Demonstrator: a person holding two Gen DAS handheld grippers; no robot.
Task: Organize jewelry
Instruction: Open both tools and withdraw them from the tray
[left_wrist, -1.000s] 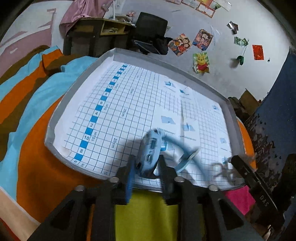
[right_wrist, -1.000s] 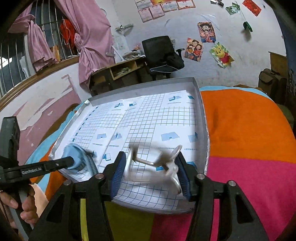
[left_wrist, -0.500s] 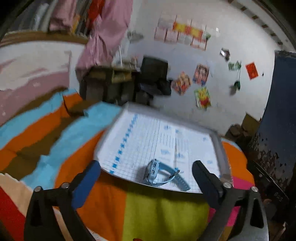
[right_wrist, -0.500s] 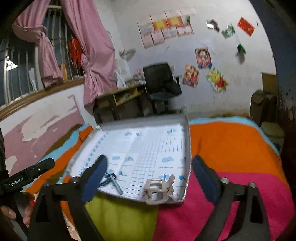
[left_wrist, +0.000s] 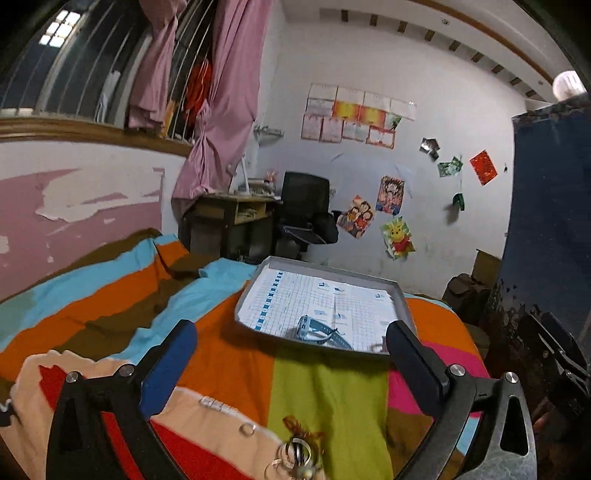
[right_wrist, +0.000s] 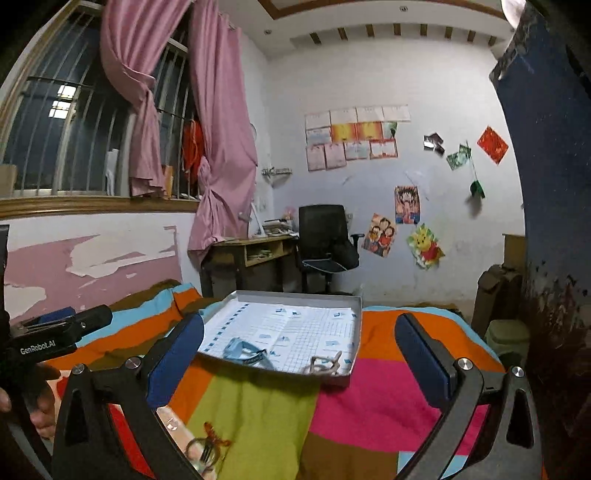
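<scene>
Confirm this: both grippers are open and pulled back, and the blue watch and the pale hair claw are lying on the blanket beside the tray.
Not quite. The blue watch and pale hair claw lie inside the tray, as the right wrist view shows. The left gripper and right gripper are indeed open and pulled back.

Most of the grey tray (right_wrist: 355, 334) floor lies bare toward its far rim; only its near edge is taken, by the blue watch (right_wrist: 243, 350) on the left and the pale clip (right_wrist: 325, 365) on the right. Before the tray, the blanket (right_wrist: 369, 398) is open, save the rings (left_wrist: 295, 452) nearest the cameras.
</scene>
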